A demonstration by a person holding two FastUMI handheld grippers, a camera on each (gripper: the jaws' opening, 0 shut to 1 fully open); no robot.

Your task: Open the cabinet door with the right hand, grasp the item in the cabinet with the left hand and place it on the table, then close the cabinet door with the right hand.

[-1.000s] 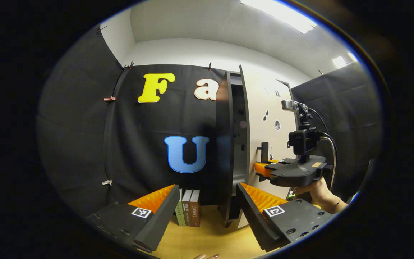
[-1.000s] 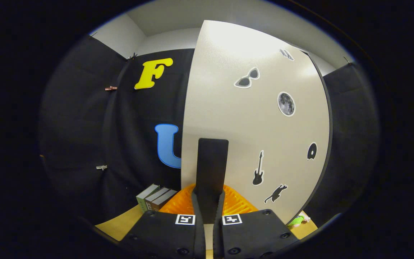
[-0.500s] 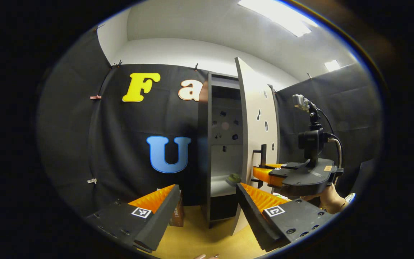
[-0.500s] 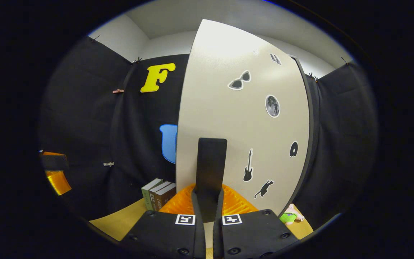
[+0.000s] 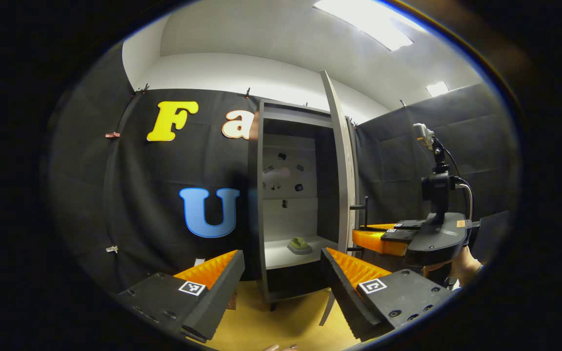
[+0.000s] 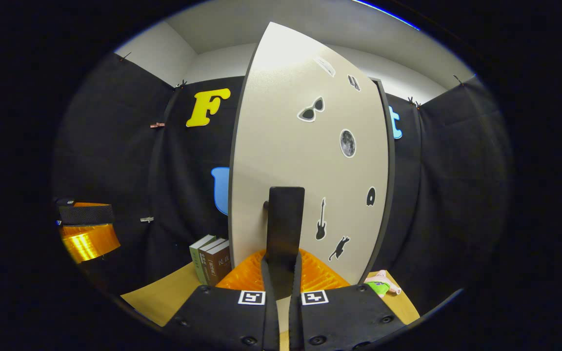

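Note:
The dark cabinet (image 5: 260, 204) stands open on the table. Its pale door (image 5: 342, 185) swings out to the right. On the light shelf inside lies a small green item (image 5: 299, 244) on a grey base. My left gripper (image 5: 283, 257) is open, in front of the cabinet and short of the shelf, with nothing between its fingers. My right gripper (image 6: 282, 262) is shut on the door's black handle (image 6: 285, 222). The door (image 6: 305, 161), pale and stickered, faces the right gripper view. In the left gripper view the right gripper (image 5: 377, 236) sits at the door's handle, a hand holding it.
Three upright books (image 6: 210, 260) stand on the wooden table (image 6: 164, 298) left of the door. A green and pink toy (image 6: 381, 286) lies on the table by the door's lower right corner. The left gripper (image 6: 86, 234) shows at the far left of the right gripper view.
The door has swung further open with my right gripper on its handle. The cabinet's inside and the green item on the shelf have come into the left gripper view.

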